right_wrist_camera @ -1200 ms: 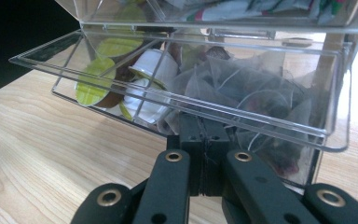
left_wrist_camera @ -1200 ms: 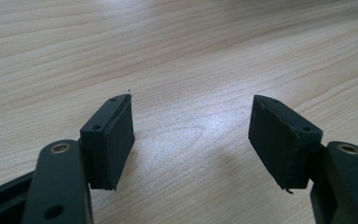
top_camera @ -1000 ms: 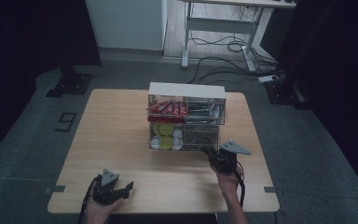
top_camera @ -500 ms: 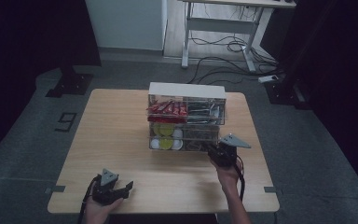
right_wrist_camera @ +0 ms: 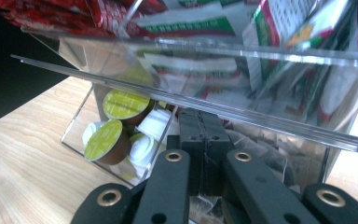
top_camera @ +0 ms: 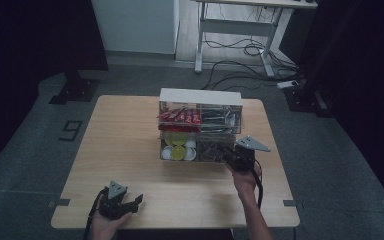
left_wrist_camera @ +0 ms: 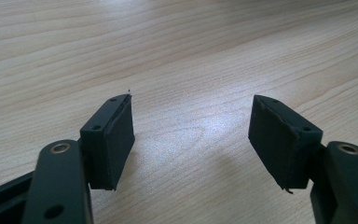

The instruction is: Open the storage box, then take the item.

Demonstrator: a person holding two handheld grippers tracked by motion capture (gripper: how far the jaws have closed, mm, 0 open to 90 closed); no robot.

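A clear acrylic organizer (top_camera: pixel 200 96) stands at the table's middle back. Its upper left bin holds red packets (top_camera: pixel 180 117), its lower left bin yellow and white capsules (top_camera: pixel 177 149). My right gripper (top_camera: pixel 235 156) is at its lower right front, jaws shut. In the right gripper view the shut pads (right_wrist_camera: pixel 204 126) sit right under the upper shelf's clear edge, beside the capsules (right_wrist_camera: pixel 105 140) and in front of pale bags (right_wrist_camera: pixel 270 149); green and white sachets (right_wrist_camera: pixel 279 70) fill the bin above. My left gripper (top_camera: pixel 135 202) rests near the front left edge, open and holding nothing (left_wrist_camera: pixel 193 135).
The wooden table (top_camera: pixel 125 145) has bare room left of the organizer and along the front. Around it lies dark floor, with a desk frame and cables (top_camera: pixel 240 50) beyond the far edge.
My right gripper has risen a little at the organizer's lower right front, jaws still shut. The left gripper has stayed where it was.
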